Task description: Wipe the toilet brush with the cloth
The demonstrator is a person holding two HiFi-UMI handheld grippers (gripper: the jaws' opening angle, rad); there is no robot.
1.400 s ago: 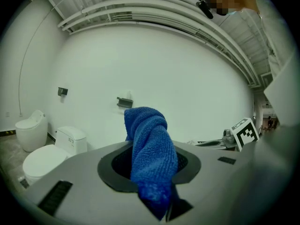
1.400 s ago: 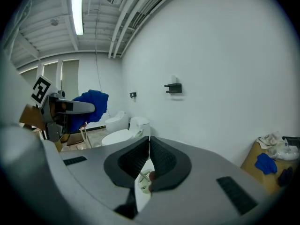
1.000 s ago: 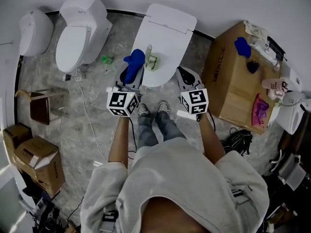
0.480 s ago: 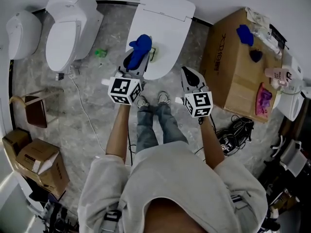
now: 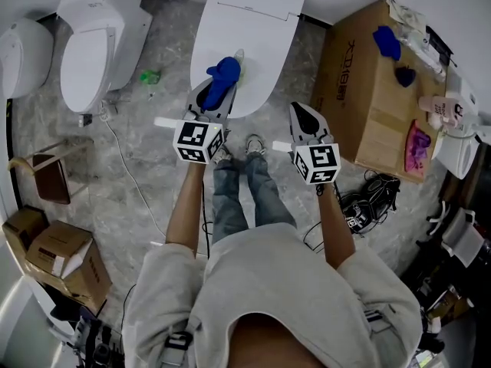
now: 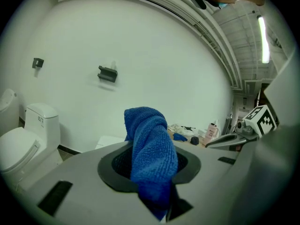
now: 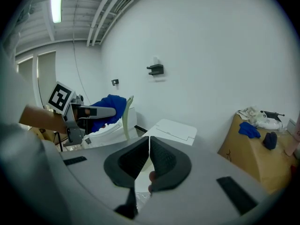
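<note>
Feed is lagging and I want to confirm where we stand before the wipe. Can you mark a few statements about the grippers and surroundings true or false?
1. The left gripper is shut on the blue cloth. True.
2. The right gripper grips the toilet brush. False: its jaws are together with nothing between them.
3. The cloth lies flat on the floor. False: it sticks up out of the left gripper's jaws.
4. A cardboard box stands on the person's right side. True.
5. The top of the box is bare. False: a blue item and other small things lie on it.
</note>
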